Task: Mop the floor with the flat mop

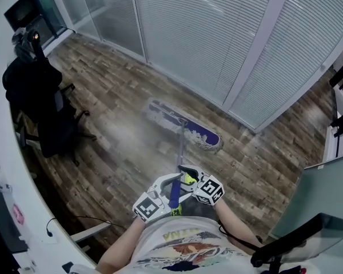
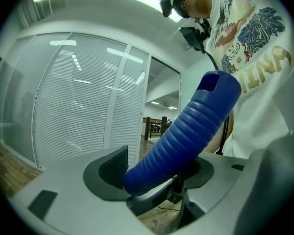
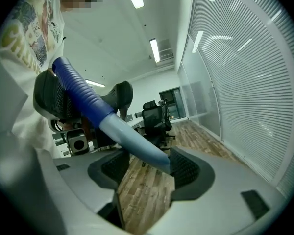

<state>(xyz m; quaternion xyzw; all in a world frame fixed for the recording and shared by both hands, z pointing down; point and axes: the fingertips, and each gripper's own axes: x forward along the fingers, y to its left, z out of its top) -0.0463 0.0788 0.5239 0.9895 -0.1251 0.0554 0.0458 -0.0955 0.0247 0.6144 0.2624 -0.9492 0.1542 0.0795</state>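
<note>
The flat mop with a blue-and-white pad (image 1: 186,127) lies on the brown wooden plank floor (image 1: 111,153), well out in front of the person and just short of the frosted glass partition with blinds (image 1: 206,33). The pad is angled across the planks and looks blurred in the head view. Its slim pale blue shaft (image 1: 181,148) rises from the pad back to the two grippers, which are held close together just in front of the person's printed white shirt (image 1: 177,247).

The left gripper (image 1: 170,192) is closed on the blue ribbed grip (image 2: 186,131) at the top of the handle. In the left gripper view (image 2: 157,173) the grip fills the space between the jaws and slants up to the right toward the shirt.

The right gripper (image 1: 190,180) sits lower on the handle, on the pale blue shaft (image 3: 137,143) just below the ribbed grip. In the right gripper view (image 3: 144,170) its jaws stand apart. The shaft lies against the jaw seen at the right, and bare floor shows between it and the other jaw, so the gripper is open around the shaft and not clamped on it.

To the person's left, a black office chair draped with dark clothing (image 1: 46,113) stands beside a curved white worktop (image 1: 3,153).
</note>
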